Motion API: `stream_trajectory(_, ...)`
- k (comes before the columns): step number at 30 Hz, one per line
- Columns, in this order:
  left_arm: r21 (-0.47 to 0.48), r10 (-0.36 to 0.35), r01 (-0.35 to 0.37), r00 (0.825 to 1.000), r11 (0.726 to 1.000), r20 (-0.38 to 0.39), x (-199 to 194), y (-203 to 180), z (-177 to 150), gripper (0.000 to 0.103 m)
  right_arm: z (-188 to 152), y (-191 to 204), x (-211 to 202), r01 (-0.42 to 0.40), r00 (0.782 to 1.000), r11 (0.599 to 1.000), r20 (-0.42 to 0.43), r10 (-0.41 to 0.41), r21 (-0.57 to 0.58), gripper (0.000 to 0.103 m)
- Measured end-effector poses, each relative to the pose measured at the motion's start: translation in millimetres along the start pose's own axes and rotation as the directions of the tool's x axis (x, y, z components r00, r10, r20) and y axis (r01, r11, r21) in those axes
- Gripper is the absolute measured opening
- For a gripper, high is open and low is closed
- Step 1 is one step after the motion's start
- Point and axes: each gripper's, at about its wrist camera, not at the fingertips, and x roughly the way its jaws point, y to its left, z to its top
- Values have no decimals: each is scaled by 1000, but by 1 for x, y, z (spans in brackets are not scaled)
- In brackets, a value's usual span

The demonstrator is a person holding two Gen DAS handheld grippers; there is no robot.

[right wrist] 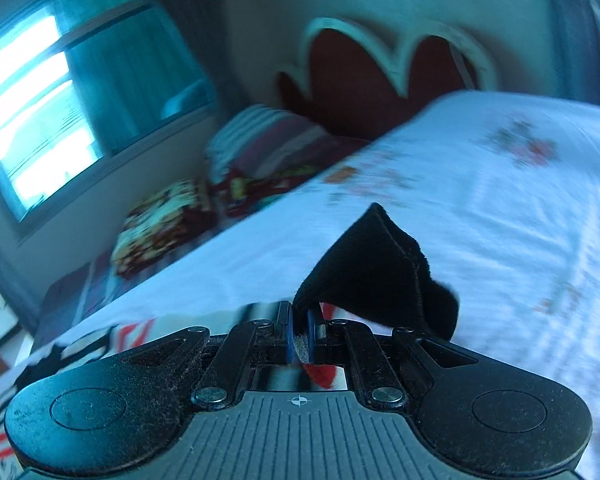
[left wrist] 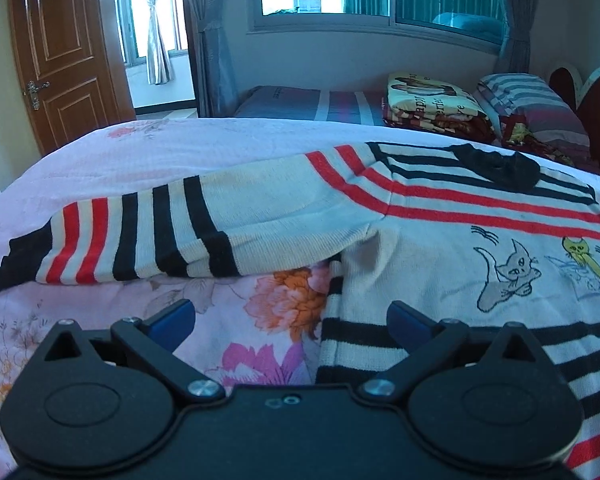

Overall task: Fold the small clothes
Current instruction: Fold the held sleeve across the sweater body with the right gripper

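Observation:
A cream sweater (left wrist: 440,240) with red and black stripes and cat drawings lies flat on the floral bedsheet (left wrist: 180,152). Its black collar (left wrist: 496,168) points away from me. One sleeve (left wrist: 160,232) stretches out to the left. My left gripper (left wrist: 290,312) hovers open over the sweater's lower side edge, one blue finger (left wrist: 404,318) above the knit and the other above the sheet. In the right wrist view my right gripper (right wrist: 300,320) is shut on the other sleeve's black cuff (right wrist: 380,272), which stands up off the bed. Striped knit (right wrist: 132,332) trails below to the left.
A second bed beyond holds a folded printed blanket (left wrist: 428,100) and a striped pillow (left wrist: 532,100). A red scalloped headboard (right wrist: 364,80) stands at the right. A wooden door (left wrist: 64,52) is at far left. The bedsheet (right wrist: 500,200) spreads to the right of the lifted cuff.

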Motion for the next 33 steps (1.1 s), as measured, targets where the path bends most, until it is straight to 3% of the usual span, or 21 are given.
stream_trajectory(9, -16, 10, -10, 1000, 1000, -6, -5, 15, -6, 101, -30, 95, 20, -139, 989, 983, -61, 133, -122, 6)
stream_trajectory(15, -21, 33, -33, 999, 999, -13, -10, 29, -16, 101, -65, 162, 35, -257, 963, 943, -134, 233, -209, 6)
stream_trajectory(22, -16, 62, -62, 998, 998, -14, -18, 39, -23, 101, -121, 241, 55, -412, 902, 857, -272, 335, -310, 6)
stream_trajectory(25, -22, 70, -70, 997, 997, -11, -21, 44, -23, 101, -144, 264, 65, -468, 870, 822, -336, 362, -325, 6)
stream_trajectory(30, -45, 70, -70, 998, 997, -6, -23, 44, -19, 102, -175, 289, 71, -529, 834, 771, -385, 395, -356, 7)
stream_trajectory(32, -51, 67, -67, 998, 996, -6, -22, 40, -17, 102, -186, 293, 66, -568, 808, 750, -406, 428, -340, 7)
stream_trajectory(33, -54, 53, -53, 999, 997, -6, -22, 37, -16, 102, -190, 297, 67, -580, 799, 740, -416, 434, -342, 14)
